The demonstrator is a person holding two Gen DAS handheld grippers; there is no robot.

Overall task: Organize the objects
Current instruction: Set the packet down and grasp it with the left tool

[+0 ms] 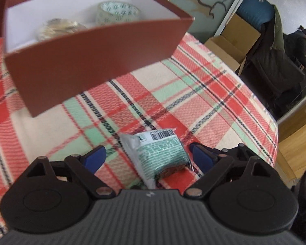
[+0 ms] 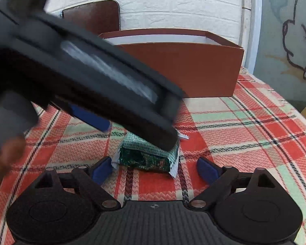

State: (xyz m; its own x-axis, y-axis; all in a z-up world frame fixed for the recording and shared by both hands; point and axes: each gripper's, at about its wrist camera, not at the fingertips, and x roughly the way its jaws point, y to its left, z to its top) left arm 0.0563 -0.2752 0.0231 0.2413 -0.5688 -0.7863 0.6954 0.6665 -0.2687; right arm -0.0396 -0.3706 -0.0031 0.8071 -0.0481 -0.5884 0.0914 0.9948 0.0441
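Observation:
A green and white wrapped snack packet (image 1: 159,155) lies on the plaid tablecloth (image 1: 193,106). My left gripper (image 1: 148,156) is open, its blue fingers either side of the packet, not touching it. In the right wrist view the same packet (image 2: 146,155) lies just beyond my open, empty right gripper (image 2: 156,169), and the left gripper's body (image 2: 104,85) crosses above it, blurred. A brown box with a white inside (image 1: 91,47) stands behind; it holds a tape roll (image 1: 118,12) and a clear-wrapped item (image 1: 59,28).
The brown box (image 2: 183,67) stands by a white brick wall, with a brown chair back (image 2: 91,16) behind it. Past the table's right edge are cardboard boxes (image 1: 232,40), a chair with a dark coat (image 1: 275,61) and a person (image 1: 304,40).

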